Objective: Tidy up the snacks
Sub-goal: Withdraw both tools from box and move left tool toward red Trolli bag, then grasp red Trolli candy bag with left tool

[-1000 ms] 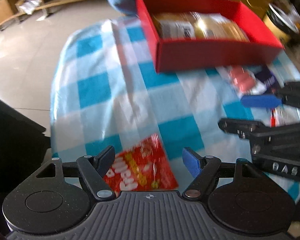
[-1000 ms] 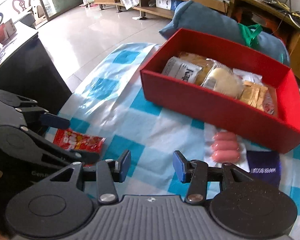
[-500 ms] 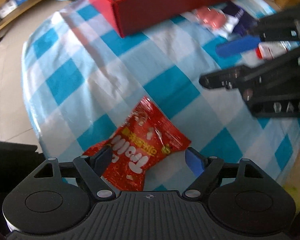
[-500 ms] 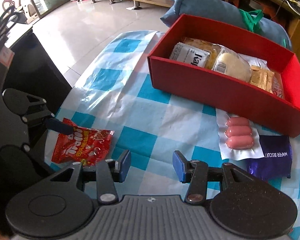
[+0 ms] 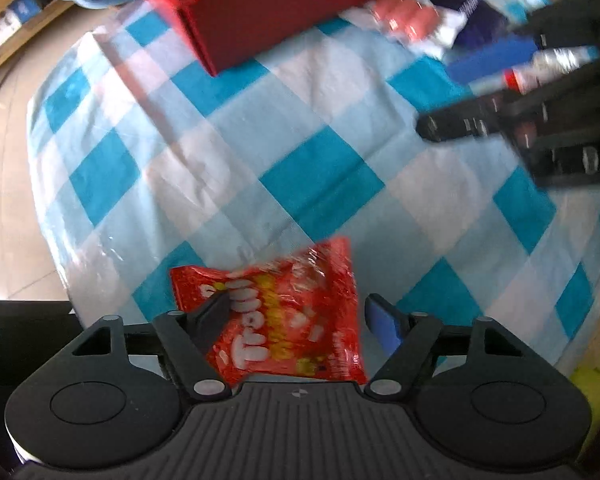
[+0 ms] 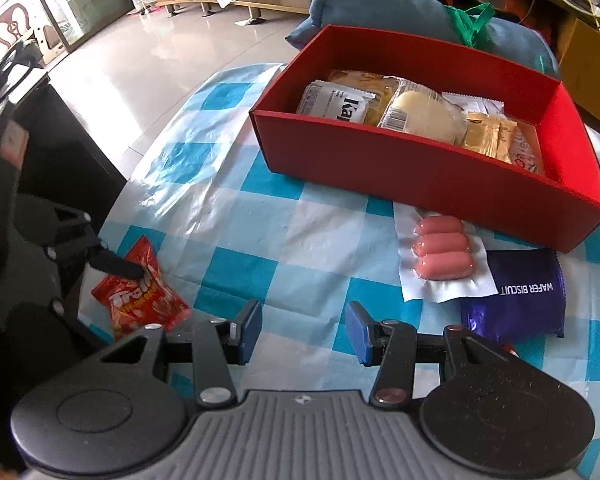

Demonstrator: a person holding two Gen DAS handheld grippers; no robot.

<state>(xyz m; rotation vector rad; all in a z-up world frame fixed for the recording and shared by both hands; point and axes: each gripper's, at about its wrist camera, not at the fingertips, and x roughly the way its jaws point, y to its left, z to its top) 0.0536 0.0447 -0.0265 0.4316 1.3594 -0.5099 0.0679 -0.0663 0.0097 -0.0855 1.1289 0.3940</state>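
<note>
A red Trolli candy bag [image 5: 288,316] lies on the blue checked tablecloth near the table's left edge; it also shows in the right wrist view [image 6: 140,300]. My left gripper [image 5: 300,312] is open, its jaws either side of the bag and low over it. My right gripper [image 6: 300,332] is open and empty above the cloth. A red box [image 6: 420,176] at the back holds several wrapped snacks. A pack of three sausages [image 6: 440,252] and a purple wafer biscuit pack [image 6: 520,292] lie in front of the box.
The table edge [image 5: 56,248] drops to a tiled floor on the left. A black cabinet [image 6: 52,148] stands beside the table. A blue cushion [image 6: 380,4] lies behind the box. My right gripper's body [image 5: 540,120] shows in the left wrist view.
My left gripper has moved down and forward onto the candy bag, which now lies between its jaws. My right gripper has drawn back a little.
</note>
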